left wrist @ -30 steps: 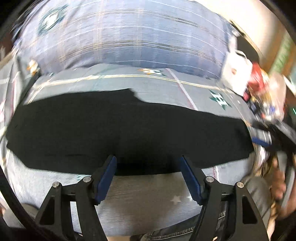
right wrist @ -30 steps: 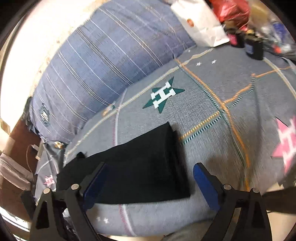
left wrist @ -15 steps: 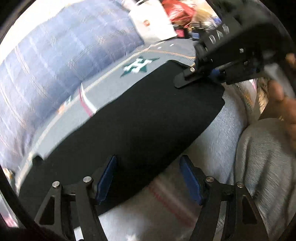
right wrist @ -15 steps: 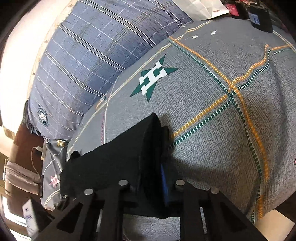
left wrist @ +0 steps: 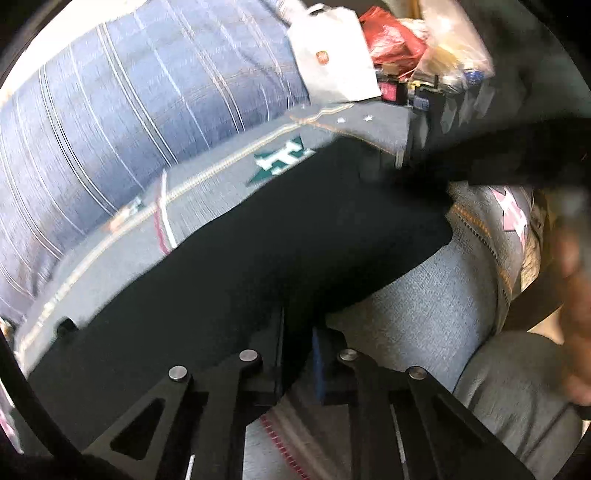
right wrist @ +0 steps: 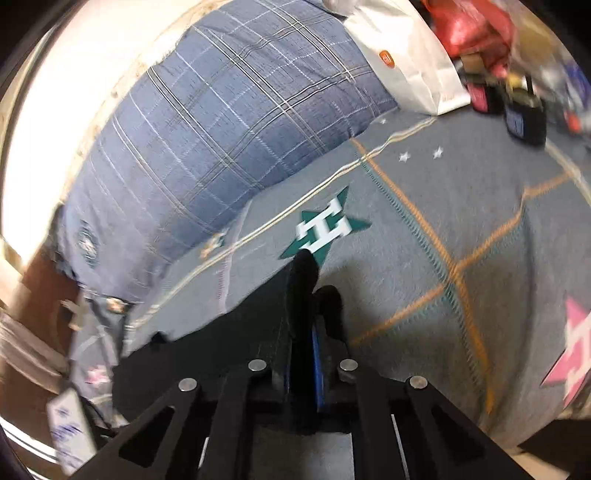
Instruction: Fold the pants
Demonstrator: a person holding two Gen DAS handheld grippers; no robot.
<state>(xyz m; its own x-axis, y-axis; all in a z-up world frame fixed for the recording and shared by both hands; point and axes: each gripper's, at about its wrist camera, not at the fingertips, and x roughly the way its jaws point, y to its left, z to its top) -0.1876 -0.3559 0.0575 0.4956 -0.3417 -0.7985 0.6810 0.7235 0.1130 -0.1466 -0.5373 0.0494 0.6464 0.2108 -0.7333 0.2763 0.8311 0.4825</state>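
Note:
Black pants (left wrist: 258,251) lie folded lengthwise on a grey patterned bedspread (left wrist: 424,306). My left gripper (left wrist: 297,343) is shut on the near edge of the pants. My right gripper (right wrist: 303,332) is shut on the pants' end (right wrist: 301,280), which stands up between its blue pads. In the left wrist view the right gripper (left wrist: 480,158) shows as a dark blurred shape at the pants' far right end, lifted off the bed.
A big blue plaid pillow (right wrist: 229,122) lies along the wall. A white paper bag (right wrist: 406,62), a red bag (right wrist: 476,33) and small dark items (right wrist: 524,114) crowd the far right. A person's grey-trousered leg (left wrist: 517,406) is at lower right.
Both grippers went from open to shut on the pants: the right closed first on the end, then the left on the near edge. The right end is now raised.

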